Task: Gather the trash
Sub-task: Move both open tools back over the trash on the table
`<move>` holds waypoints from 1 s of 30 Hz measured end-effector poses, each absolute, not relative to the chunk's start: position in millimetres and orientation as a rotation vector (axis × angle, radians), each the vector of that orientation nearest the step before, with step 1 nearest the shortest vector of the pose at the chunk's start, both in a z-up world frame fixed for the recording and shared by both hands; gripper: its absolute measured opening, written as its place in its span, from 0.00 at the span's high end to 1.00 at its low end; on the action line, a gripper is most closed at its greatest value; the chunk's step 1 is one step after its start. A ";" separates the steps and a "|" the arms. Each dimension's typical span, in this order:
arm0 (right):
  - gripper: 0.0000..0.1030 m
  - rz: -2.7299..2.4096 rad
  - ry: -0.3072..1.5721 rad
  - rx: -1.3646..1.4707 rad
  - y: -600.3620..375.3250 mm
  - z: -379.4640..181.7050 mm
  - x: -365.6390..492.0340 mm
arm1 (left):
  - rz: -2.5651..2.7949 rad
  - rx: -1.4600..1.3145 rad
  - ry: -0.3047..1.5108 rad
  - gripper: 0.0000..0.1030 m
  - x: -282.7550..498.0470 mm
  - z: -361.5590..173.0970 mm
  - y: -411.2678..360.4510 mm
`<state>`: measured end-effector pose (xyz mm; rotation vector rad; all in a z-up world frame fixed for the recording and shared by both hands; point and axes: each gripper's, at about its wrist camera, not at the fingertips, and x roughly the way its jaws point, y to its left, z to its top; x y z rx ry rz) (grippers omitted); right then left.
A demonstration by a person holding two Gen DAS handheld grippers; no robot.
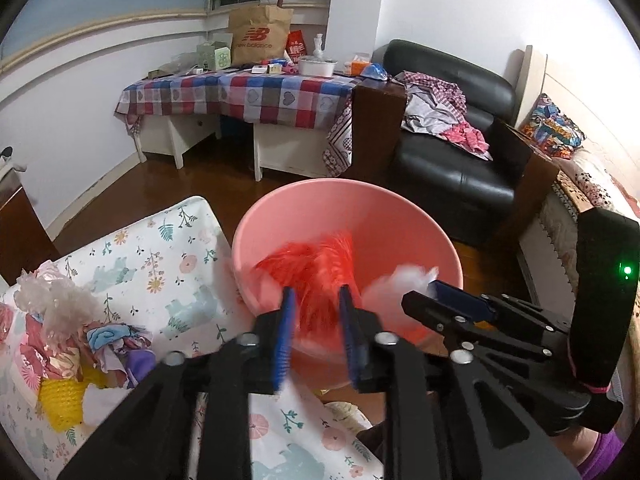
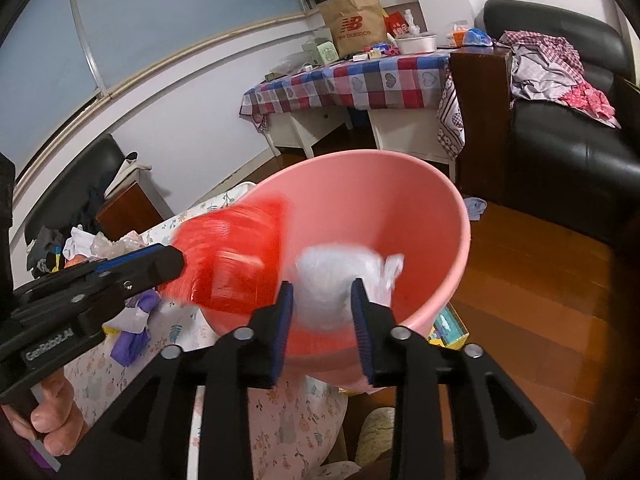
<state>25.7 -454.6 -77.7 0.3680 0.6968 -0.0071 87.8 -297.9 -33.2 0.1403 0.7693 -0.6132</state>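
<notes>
- My left gripper (image 1: 316,300) has its jaws clamped on a red plastic bag (image 1: 316,268), blurred, held over the mouth of the pink basin (image 1: 280,216).
- My right gripper (image 2: 322,300) has its jaws clamped on a white plastic bag (image 2: 328,280), which sits inside the same basin, at about 3 o'clock from the red one.
- In the left wrist view, at 9 o'clock from the basin, a floral sheet (image 1: 176,248) carries a trash pile (image 1: 80,332): clear crumpled plastic, coloured wrappers, a yellow net and something purple.
- The wooden floor (image 2: 540,280) lies beyond the basin at 3 o'clock in the right wrist view.
- Farther out, at 1 o'clock, a black armchair (image 1: 452,152) holds loose clothes (image 1: 440,108).
- At 12 o'clock the desk (image 1: 240,96), under a checked cloth, carries a brown paper bag (image 1: 258,38) and small clutter.
</notes>
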 end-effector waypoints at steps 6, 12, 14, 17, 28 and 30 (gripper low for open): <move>0.64 -0.018 0.691 0.368 -454.5 -73.3 17.9 | -0.616 0.119 0.749 0.64 82.2 -25.6 -291.3; 0.64 -0.010 0.686 0.350 -443.7 -66.9 10.5 | -0.593 0.076 0.732 0.60 75.3 -19.5 -269.9; 0.64 -0.001 0.687 0.345 -437.7 -66.1 8.3 | -0.579 0.061 0.728 0.58 72.7 -17.5 -259.2; 0.61 0.021 0.694 0.339 -427.8 -65.2 6.5 | -0.556 0.041 0.716 0.56 69.2 -13.6 -242.7; 0.53 0.147 0.703 0.278 -372.9 -55.9 6.3 | -0.395 -0.039 0.666 0.49 49.7 -5.4 -145.8; 0.53 0.168 0.708 0.269 -363.8 -55.0 8.4 | -0.361 -0.055 0.671 0.48 47.8 -7.7 -126.9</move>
